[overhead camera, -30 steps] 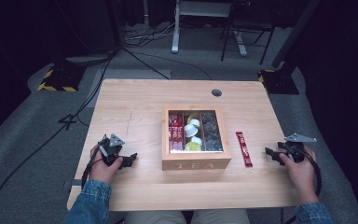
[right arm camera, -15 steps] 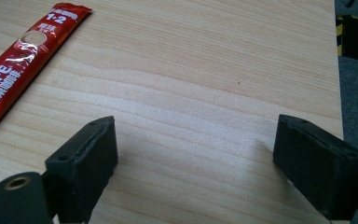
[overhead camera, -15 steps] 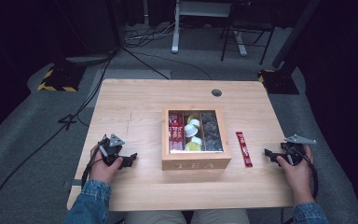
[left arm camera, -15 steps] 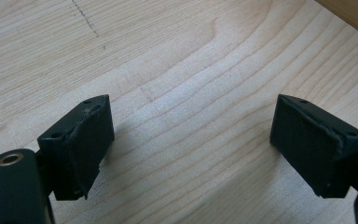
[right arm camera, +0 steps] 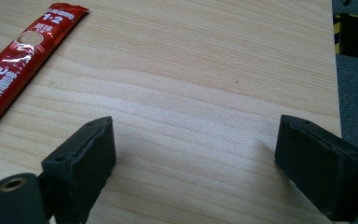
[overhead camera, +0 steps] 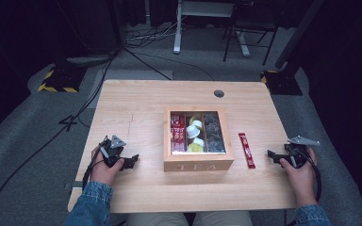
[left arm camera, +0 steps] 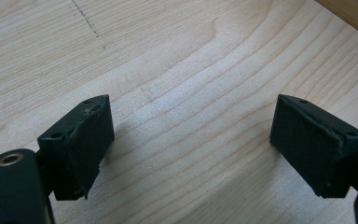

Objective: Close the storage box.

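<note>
The red sachet (overhead camera: 246,149) lies flat on the bench (overhead camera: 136,108), just right of the wooden tea box (overhead camera: 198,161) and well left of the right tool (overhead camera: 274,156). In the right gripper view the sachet (right arm camera: 21,58) lies ahead and to the left of the jaws, apart from them. The right tool's jaws have just been opening and stand released, with bare wood between them. The left tool (overhead camera: 131,160) rests near the bench's left edge, released too, empty over bare bench.

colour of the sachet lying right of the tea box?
Red with white lettering: the coffee stick sachet shows best in the right gripper view, lying flat on the table.
</note>
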Demonstrator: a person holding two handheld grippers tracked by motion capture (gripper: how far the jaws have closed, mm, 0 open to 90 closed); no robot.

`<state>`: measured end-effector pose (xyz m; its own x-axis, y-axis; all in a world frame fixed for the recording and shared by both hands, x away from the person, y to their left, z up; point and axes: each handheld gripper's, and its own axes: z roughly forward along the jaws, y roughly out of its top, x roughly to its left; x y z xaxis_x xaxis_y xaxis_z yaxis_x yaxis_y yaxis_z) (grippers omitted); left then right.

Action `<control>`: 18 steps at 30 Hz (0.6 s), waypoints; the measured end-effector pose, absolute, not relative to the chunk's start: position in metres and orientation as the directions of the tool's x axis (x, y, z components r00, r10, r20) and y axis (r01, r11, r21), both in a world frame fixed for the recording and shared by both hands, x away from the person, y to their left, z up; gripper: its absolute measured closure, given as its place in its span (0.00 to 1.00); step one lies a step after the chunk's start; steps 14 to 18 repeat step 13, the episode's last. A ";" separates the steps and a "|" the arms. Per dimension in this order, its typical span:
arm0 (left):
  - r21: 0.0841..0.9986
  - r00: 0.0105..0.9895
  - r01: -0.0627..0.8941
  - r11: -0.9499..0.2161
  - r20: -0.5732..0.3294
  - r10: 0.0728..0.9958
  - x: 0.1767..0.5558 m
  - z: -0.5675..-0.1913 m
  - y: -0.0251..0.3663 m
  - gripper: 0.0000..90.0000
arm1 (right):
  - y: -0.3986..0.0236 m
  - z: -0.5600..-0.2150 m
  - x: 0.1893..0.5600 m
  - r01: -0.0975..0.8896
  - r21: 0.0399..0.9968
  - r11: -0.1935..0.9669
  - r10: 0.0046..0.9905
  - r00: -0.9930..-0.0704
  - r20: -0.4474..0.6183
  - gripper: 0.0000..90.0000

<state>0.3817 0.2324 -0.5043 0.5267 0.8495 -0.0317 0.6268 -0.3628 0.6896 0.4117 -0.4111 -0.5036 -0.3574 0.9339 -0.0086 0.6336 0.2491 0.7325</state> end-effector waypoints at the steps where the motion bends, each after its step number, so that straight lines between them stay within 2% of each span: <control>1: 0.690 0.527 0.626 -0.363 -0.032 0.849 0.382 -0.504 0.232 0.15 | -0.411 -0.504 0.412 0.635 0.732 0.247 0.935 -0.355 -0.008 0.12; 18: 0.690 0.527 0.627 -0.362 -0.033 0.849 0.382 -0.504 0.232 0.15 | -0.411 -0.504 0.412 0.641 0.729 0.239 0.941 -0.339 -0.009 0.10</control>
